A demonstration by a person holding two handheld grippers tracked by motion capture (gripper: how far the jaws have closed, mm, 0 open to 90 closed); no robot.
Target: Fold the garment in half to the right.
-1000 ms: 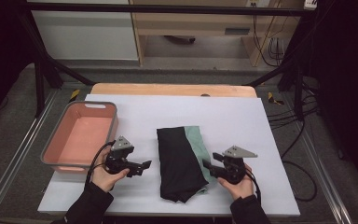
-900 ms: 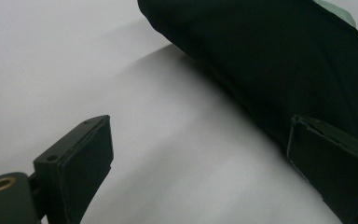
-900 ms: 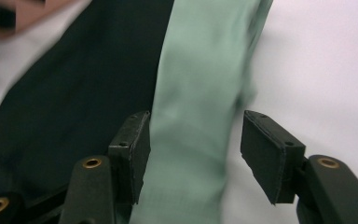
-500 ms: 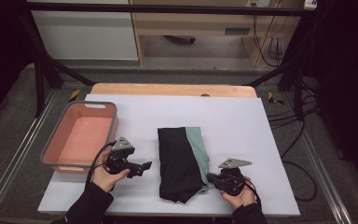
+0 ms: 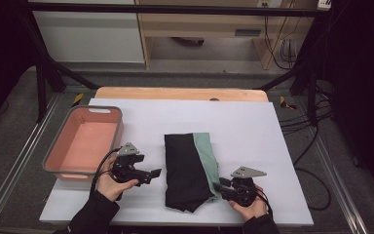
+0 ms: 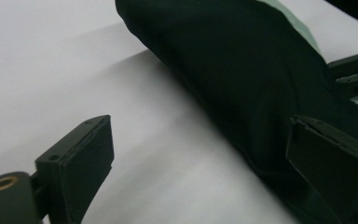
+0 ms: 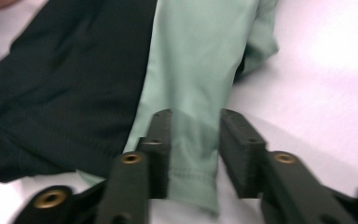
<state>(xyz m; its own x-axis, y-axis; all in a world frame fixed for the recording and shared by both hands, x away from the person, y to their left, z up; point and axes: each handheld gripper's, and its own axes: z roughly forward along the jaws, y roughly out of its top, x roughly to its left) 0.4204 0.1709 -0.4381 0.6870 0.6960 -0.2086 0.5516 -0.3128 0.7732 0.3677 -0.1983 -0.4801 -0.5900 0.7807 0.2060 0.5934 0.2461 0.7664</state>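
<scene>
A folded garment [image 5: 187, 170], black with a mint-green strip [image 5: 205, 156] along its right side, lies in the middle of the white table [image 5: 253, 126]. My left gripper [image 5: 155, 173] rests just left of it and is open wide. In the left gripper view, one jaw is over bare table and the other sits at the edge of the black cloth [image 6: 242, 70]. My right gripper [image 5: 218, 186] is at the garment's near right corner. In the right gripper view its jaws [image 7: 196, 144] stand apart, with the green hem [image 7: 196, 60] lying between them.
A pink bin [image 5: 118, 131] with a grey rim sits at the table's left, close behind my left hand. A wooden board [image 5: 175, 92] runs along the far edge. Cables hang off the right side. Bare white surface lies right of and beyond the garment.
My right gripper has moved toward the near edge and in to the garment's green corner. The left gripper has barely moved.
</scene>
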